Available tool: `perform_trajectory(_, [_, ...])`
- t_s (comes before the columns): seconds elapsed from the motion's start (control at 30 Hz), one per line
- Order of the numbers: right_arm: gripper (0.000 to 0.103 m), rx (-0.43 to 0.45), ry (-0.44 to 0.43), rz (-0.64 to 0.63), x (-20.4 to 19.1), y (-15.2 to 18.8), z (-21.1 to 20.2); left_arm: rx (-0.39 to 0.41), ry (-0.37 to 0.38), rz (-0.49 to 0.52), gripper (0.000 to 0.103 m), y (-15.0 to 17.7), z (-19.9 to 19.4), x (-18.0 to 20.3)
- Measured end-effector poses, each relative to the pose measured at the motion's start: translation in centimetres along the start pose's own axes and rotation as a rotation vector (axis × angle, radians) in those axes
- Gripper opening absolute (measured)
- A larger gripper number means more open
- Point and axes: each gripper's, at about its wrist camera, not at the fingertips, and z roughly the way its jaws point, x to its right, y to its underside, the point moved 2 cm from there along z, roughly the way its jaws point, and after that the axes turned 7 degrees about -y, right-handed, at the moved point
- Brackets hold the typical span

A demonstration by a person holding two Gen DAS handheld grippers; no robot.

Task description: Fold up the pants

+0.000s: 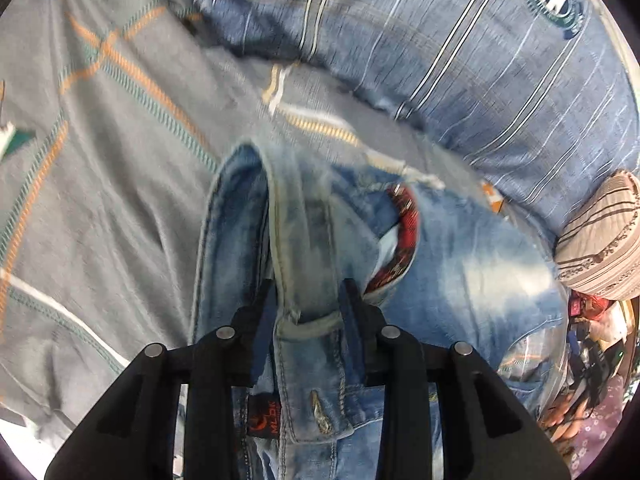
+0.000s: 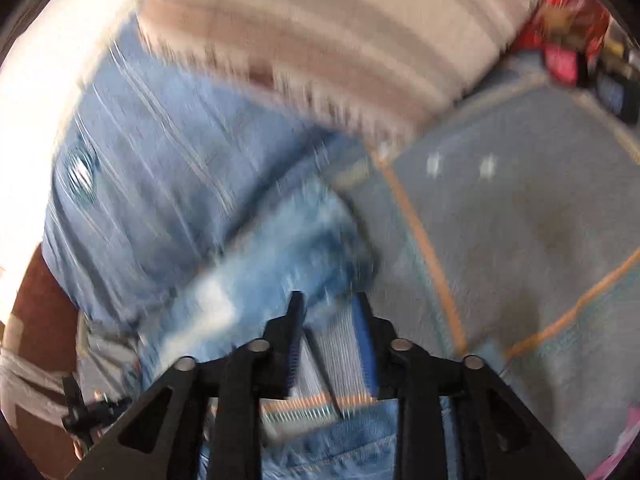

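Note:
Light-washed blue jeans (image 1: 460, 264) lie crumpled on a grey bedsheet (image 1: 100, 180). A red lining shows in a torn opening (image 1: 406, 220). My left gripper (image 1: 308, 296) points down and is shut on the waistband strip, which stands up between its fingers with a belt loop just behind the tips. In the blurred right wrist view, a bunched end of the jeans (image 2: 280, 248) lies just ahead of my right gripper (image 2: 329, 300). Its fingers stand apart; grey sheet shows in the gap and denim only reaches the tips.
A blue striped pillow (image 1: 480, 60) lies behind the jeans, and a beige striped cushion (image 1: 600, 240) is at the right. Both appear in the right wrist view, the pillow (image 2: 160, 160) and the cushion (image 2: 320, 40). Small clutter (image 1: 592, 320) sits beyond the bed's right edge.

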Motion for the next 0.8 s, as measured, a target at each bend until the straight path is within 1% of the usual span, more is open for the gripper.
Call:
perform_trajectory(0.03, [0.062,0.024,0.008,-0.007,-0.2,-0.9,-0.4,0.012,-0.013,0.008,0.048,-0.4,-0.3,0.1])
perform_trajectory(0.07, [0.070,0.031,0.031,-0.021,-0.5,-1.8,-0.2,0.019,-0.031,0.004,0.062,-0.8,-0.2,0.2])
perform_trajectory(0.1, [0.075,0.016,0.053,-0.045,-1.0,-2.9,0.7,0.022,-0.040,-0.003,0.065,-1.2,0.0,0.2])
perform_trajectory(0.13, [0.075,0.001,0.071,-0.068,-1.3,-3.8,1.5,0.017,-0.052,-0.015,0.065,-1.5,0.4,0.1])
perform_trajectory(0.2, [0.075,-0.021,0.144,-0.125,-1.9,-5.0,4.2,-0.020,-0.050,-0.034,0.065,-2.1,1.9,0.3])
perform_trajectory(0.27, [0.075,-0.046,0.196,-0.146,-1.4,-5.2,6.4,-0.057,-0.058,-0.045,0.065,-2.3,3.4,0.5])
perform_trajectory(0.3, [0.072,-0.062,0.209,-0.151,-1.3,-5.1,7.8,-0.072,-0.068,-0.044,0.065,-2.2,4.1,0.6])
perform_trajectory(0.33, [0.050,-0.079,0.209,-0.154,-1.2,-4.9,8.8,-0.078,-0.070,-0.041,0.065,-2.2,4.5,0.9])
perform_trajectory(0.37, [0.025,-0.100,0.181,-0.174,-1.4,-4.3,9.6,-0.080,-0.073,-0.033,0.065,-2.2,4.9,1.1])
perform_trajectory(0.4, [0.003,-0.138,0.161,-0.221,-2.3,-3.6,10.3,-0.074,-0.077,-0.028,0.065,-2.2,4.9,1.1])
perform_trajectory(0.43, [0.003,-0.149,0.175,-0.272,-3.1,-3.3,10.6,-0.070,-0.078,-0.024,0.065,-2.3,5.0,1.2])
perform_trajectory(0.47, [0.003,-0.114,0.201,-0.338,-4.0,-3.2,10.1,-0.065,-0.078,-0.020,0.065,-2.5,5.0,1.2])
perform_trajectory(0.5, [0.003,-0.046,0.190,-0.388,-5.1,-3.6,8.8,-0.062,-0.078,-0.020,0.065,-2.6,5.1,1.2])
perform_trajectory(0.57, [0.003,0.104,0.164,-0.437,-6.8,-4.9,5.6,-0.053,-0.087,-0.017,0.065,-2.9,5.3,1.4])
perform_trajectory(0.63, [0.003,0.224,0.208,-0.524,-8.4,-5.6,3.6,-0.050,-0.096,-0.003,0.065,-3.2,5.7,1.6])
perform_trajectory(0.67, [0.004,0.242,0.253,-0.572,-8.9,-5.7,3.5,-0.051,-0.108,-0.003,0.065,-3.2,6.0,1.7])
perform_trajectory(0.7, [0.005,0.204,0.298,-0.594,-8.6,-5.7,4.5,-0.050,-0.121,-0.002,0.065,-3.1,6.2,1.8])
perform_trajectory(0.73, [0.007,0.151,0.323,-0.591,-7.7,-5.7,5.5,-0.048,-0.130,0.004,0.065,-2.9,6.4,1.9])
perform_trajectory(0.77, [0.009,0.095,0.354,-0.577,-6.5,-5.4,6.6,-0.045,-0.137,0.011,0.065,-2.8,6.5,1.9])
perform_trajectory(0.8, [0.013,0.041,0.379,-0.543,-4.9,-4.9,7.3,-0.044,-0.142,0.015,0.065,-2.8,6.5,2.0])
